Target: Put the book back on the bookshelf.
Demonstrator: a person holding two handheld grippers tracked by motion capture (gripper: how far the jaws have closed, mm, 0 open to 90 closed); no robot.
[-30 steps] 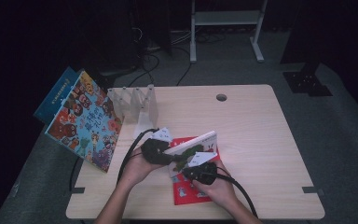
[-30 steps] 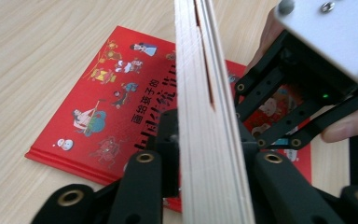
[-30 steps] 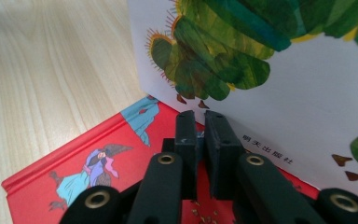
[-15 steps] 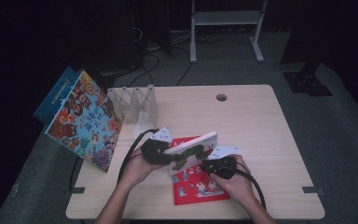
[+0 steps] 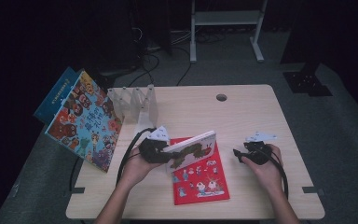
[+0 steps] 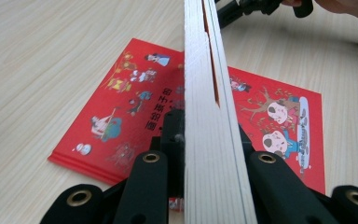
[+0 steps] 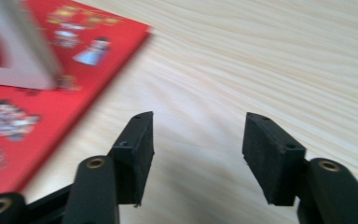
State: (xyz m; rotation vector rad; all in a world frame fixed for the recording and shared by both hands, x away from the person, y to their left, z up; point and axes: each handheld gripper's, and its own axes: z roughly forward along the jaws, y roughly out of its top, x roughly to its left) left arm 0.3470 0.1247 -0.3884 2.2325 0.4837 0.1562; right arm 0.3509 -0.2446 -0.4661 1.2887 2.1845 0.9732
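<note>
My left gripper [image 5: 167,153] is shut on a thick white board book [image 5: 193,146] and holds it tilted above a flat red picture book [image 5: 201,181] on the table. In the left gripper view the white book [image 6: 209,93] stands edge-on between the jaws of the left gripper [image 6: 210,140], with the red book [image 6: 121,112] under it. My right gripper [image 5: 238,154] hovers over bare wood to the right of both books. In the right gripper view the right gripper [image 7: 197,140] has just been opening and nothing is between its jaws. The red book [image 7: 32,98] lies to its left.
A colourful picture book [image 5: 86,122] leans at the table's left edge with a blue one [image 5: 56,93] behind it. A clear plastic book rack [image 5: 135,100] stands at the back left. The wooden table [image 5: 251,116] has a cable hole [image 5: 221,97].
My right gripper has moved right, away from the white book, and its jaws have opened. The left gripper has kept still with the book.
</note>
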